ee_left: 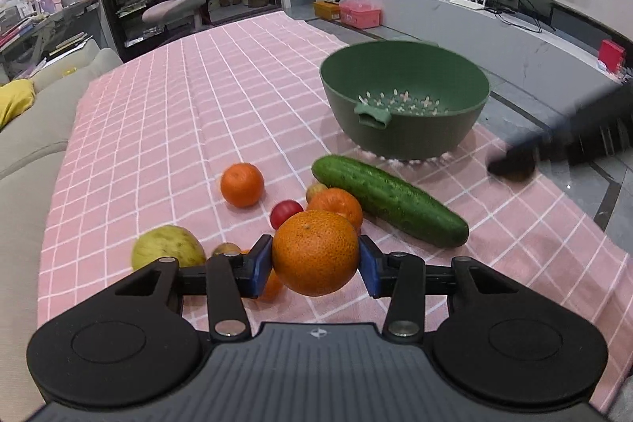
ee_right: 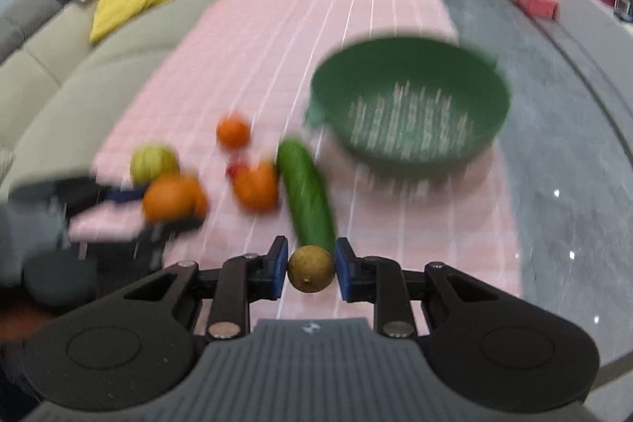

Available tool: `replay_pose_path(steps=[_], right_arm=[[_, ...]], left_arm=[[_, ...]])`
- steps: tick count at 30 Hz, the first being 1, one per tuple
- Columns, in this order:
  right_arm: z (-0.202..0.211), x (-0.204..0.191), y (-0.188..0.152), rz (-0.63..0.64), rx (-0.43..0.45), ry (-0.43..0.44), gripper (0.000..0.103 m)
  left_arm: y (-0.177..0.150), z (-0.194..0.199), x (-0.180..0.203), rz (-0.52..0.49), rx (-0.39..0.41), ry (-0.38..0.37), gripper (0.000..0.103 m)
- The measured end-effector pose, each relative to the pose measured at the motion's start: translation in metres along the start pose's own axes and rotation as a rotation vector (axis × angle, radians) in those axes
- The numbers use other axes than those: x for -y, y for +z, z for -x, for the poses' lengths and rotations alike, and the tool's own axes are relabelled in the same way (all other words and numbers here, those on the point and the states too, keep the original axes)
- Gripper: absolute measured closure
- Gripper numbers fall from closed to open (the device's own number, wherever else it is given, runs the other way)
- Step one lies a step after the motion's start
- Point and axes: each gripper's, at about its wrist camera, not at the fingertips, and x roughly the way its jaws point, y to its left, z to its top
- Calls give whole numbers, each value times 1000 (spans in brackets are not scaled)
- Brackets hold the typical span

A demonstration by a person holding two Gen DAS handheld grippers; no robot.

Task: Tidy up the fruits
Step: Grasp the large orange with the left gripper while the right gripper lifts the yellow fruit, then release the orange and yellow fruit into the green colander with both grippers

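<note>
My left gripper [ee_left: 315,263] is shut on a large orange [ee_left: 315,252] above the pink checked cloth. My right gripper [ee_right: 311,273] is shut on a small brown round fruit [ee_right: 311,274]; this view is blurred. On the cloth lie a cucumber [ee_left: 389,199], two more oranges [ee_left: 242,184] [ee_left: 340,204], a small red fruit [ee_left: 285,211], a yellow-green fruit [ee_left: 168,248] and a small brown fruit [ee_left: 226,248]. An empty green colander bowl [ee_left: 403,105] stands beyond the cucumber; it also shows in the right wrist view [ee_right: 411,105]. The right gripper appears as a dark blur [ee_left: 561,141] right of the bowl.
A beige sofa [ee_left: 27,129] with a yellow cushion runs along the table's left side. The table's right edge drops to a grey tiled floor [ee_right: 561,145]. A TV bench [ee_left: 474,10] with boxes stands far right.
</note>
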Motion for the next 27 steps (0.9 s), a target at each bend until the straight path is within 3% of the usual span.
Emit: replay_pose_path(steps=[6,13,17,23,27], right_arm=[[7,37,51,-10,59,-13,81],[-13,76,90,-6,49,28,81],[-29,87,105,63,59,49,81],[-57,98,114,120,13,40,81],[-74,102,111,134,-30,31,81]], left_arm=[[28,0,2,9,14,-10,52],[89,-29,30,-112,32,-103,52],[120,-55,49,-207,47,-145,52],[132,-109,73,-368,-37,-174,52],[130,-131,79,-420,-78,-182,52]])
